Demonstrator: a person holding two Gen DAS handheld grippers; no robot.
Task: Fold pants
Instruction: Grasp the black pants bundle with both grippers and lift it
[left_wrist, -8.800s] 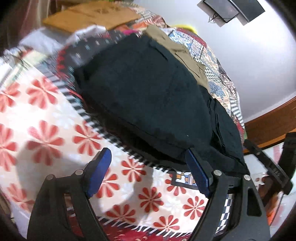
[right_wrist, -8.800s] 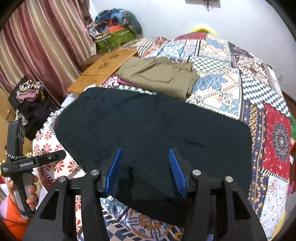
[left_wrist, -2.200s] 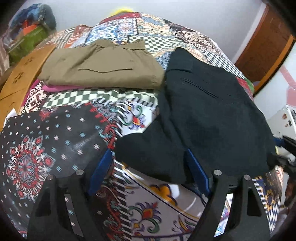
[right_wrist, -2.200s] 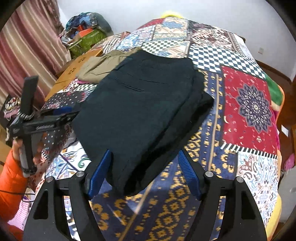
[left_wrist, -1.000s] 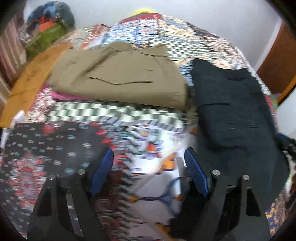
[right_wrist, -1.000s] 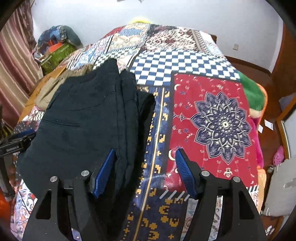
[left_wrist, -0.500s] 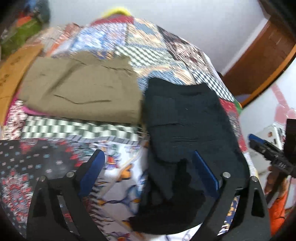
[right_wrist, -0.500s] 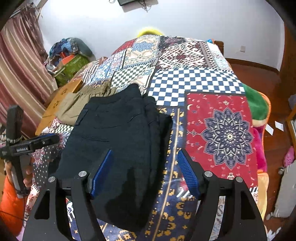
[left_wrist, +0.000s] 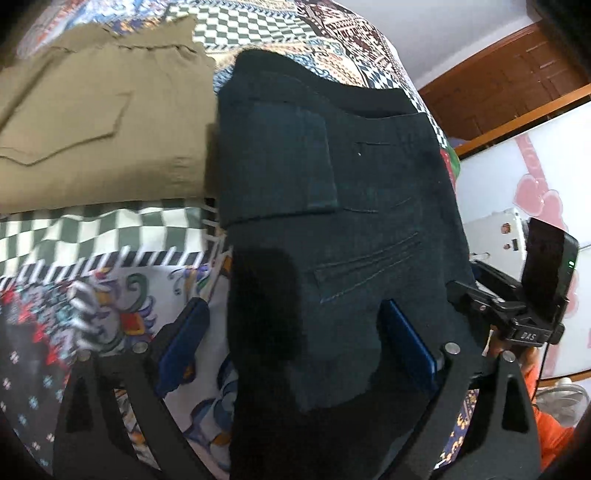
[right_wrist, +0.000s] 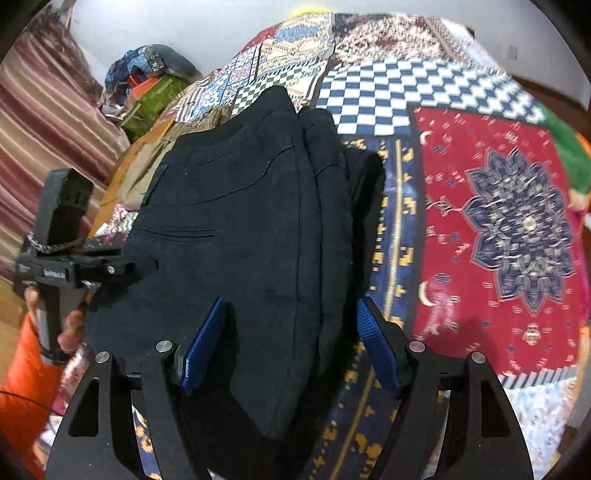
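On the patchwork bed (right_wrist: 480, 206), folded black pants (right_wrist: 251, 229) lie beside khaki ones (left_wrist: 96, 122) (stacked neatly); left gripper (left_wrist: 295, 339) and right gripper (right_wrist: 291, 339) jaws gape, holding nothing.

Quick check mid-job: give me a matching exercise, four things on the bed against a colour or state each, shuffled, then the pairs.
Things:
1. dark pants
2. khaki pants
3. left gripper
4. star medallion quilt patch

Descriptions:
A. red ground
B. folded, tan, lying to the left of the other pair in the left wrist view
C. jaws wide, pads not pressing cloth
D. folded, near-black, stitched pocket showing

Pairs: 1-D, 2-B, 3-C, 4-A
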